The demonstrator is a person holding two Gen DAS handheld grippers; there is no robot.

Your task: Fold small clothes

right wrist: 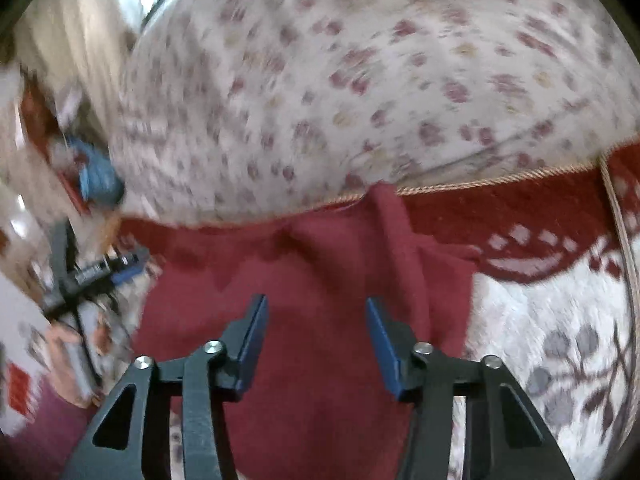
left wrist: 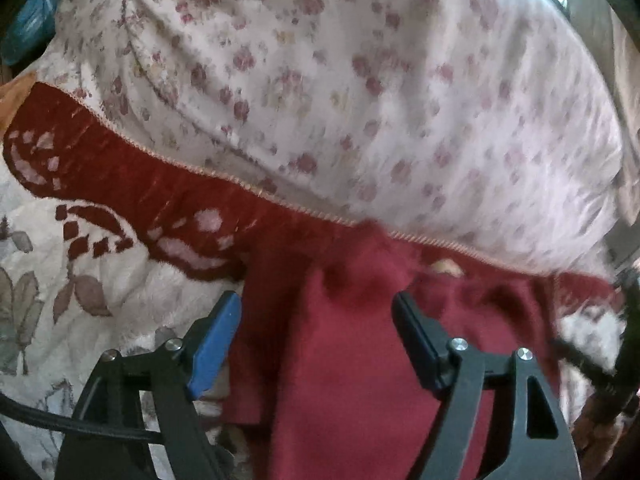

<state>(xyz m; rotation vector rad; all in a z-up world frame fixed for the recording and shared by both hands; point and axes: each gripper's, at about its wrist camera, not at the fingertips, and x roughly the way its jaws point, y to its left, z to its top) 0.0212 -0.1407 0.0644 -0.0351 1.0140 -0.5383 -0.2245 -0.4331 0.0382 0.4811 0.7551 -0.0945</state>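
On the white plush blanket with dark red border (left wrist: 120, 184) lies the small maroon knit garment (left wrist: 340, 360) — crumpled, beside a pale floral sheet (left wrist: 360, 80). Above it, the left gripper (left wrist: 316, 320) and right gripper (right wrist: 316, 320) hang with jaws wide apart — holding nothing.

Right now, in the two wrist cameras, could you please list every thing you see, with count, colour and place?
garment: one, plain dark red, lying crumpled under both grippers.
blanket: one, fluffy, cream with a dark red patterned border and corded edge, under the garment.
floral sheet: one, white with small pink-red flowers, beyond the blanket's edge.
blue item: one, blurred, at far left of the right wrist view; cannot identify.
left gripper: one, black with blue pads, open over the garment.
right gripper: one, black with blue pads, open over the garment.
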